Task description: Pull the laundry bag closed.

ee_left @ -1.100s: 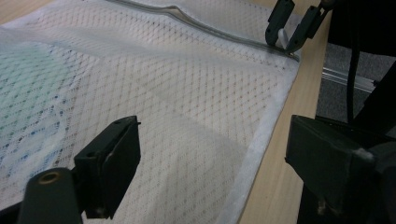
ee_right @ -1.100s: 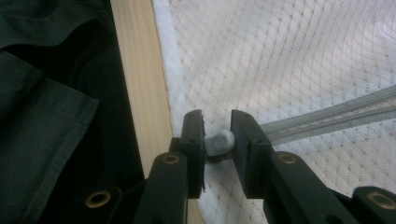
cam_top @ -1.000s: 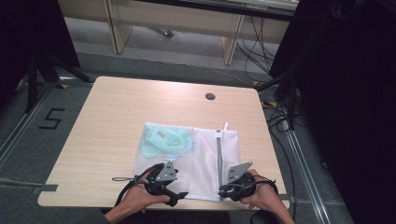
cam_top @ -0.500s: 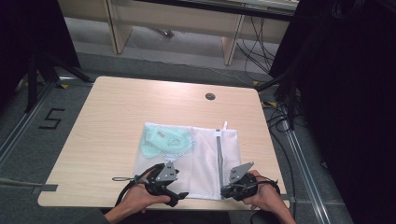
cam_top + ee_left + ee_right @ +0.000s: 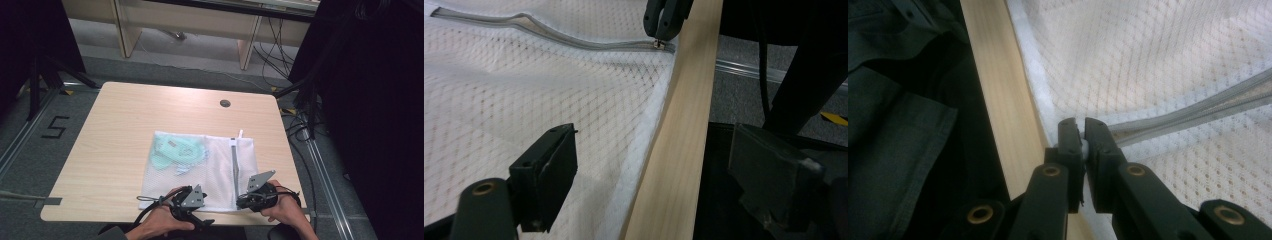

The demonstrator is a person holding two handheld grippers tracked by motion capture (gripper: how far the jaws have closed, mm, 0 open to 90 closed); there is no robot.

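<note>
Since a second ago the left tool (image 5: 192, 212) has slid along the near edge of the white mesh laundry bag (image 5: 200, 172), its jaws spread, one over the mesh and one off the tabletop (image 5: 115, 130). Right tool (image 5: 1083, 137) has just clenched on the zipper pull (image 5: 657, 44), likely to draw it. Bag lies flat near the front edge; its zipper (image 5: 234, 170) runs away from the person.

This is looking like a lab or recording studio rather than a home. A plain wooden tabletop (image 5: 130, 115) is standing on grey carpet, black curtains (image 5: 360, 100) are hanging around it, cables (image 5: 295, 125) are trailing across the floor, and a taped number five (image 5: 55, 127) is marking the station.
</note>
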